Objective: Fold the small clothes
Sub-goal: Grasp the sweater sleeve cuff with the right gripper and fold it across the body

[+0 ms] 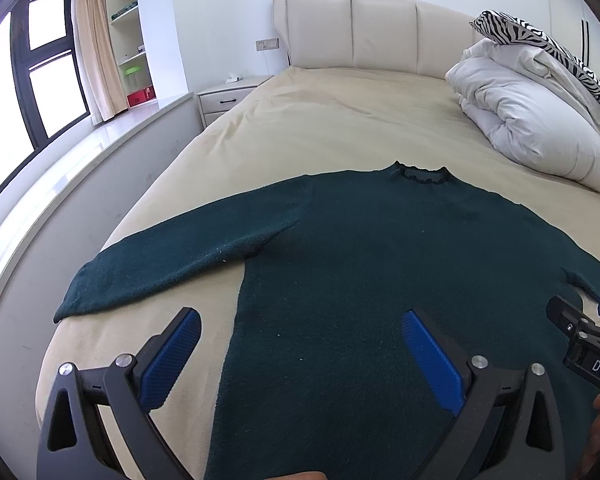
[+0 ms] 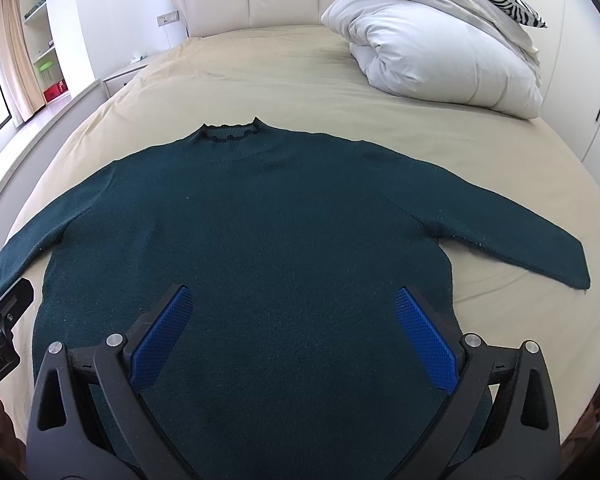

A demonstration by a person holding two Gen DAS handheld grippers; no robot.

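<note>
In the left wrist view, a dark green sweater [image 1: 360,264] is seen spread flat on the beige bed sheet [image 1: 340,120], its frilled collar [image 1: 420,174] turned toward the padded headboard [image 1: 380,32]. The left gripper [image 1: 300,354] is held above the sweater's lower left part with its blue-padded jaws spread wide and nothing between them; the left pad is placed over bare sheet just beside the sweater's side edge, the right pad over the body of the sweater. One sleeve [image 1: 160,272] is stretched out to the left of the sweater's body. The right gripper [image 1: 580,324] is partly visible at the frame's right edge, near the sweater's other armpit. A rolled white duvet [image 1: 532,120] with a zebra-print pillow [image 1: 540,44] on it lies beyond the sweater, near the headboard.

In the right wrist view, the sweater [image 2: 260,220] is seen from its hem, and the right gripper [image 2: 294,338] is held level over its lower middle, jaws wide apart and empty, both pads over the fabric. The far sleeve [image 2: 540,240] is laid out to the right of the sweater's body. A part of the left gripper [image 2: 4,320] is seen at the left edge, by the other cuff.
</note>
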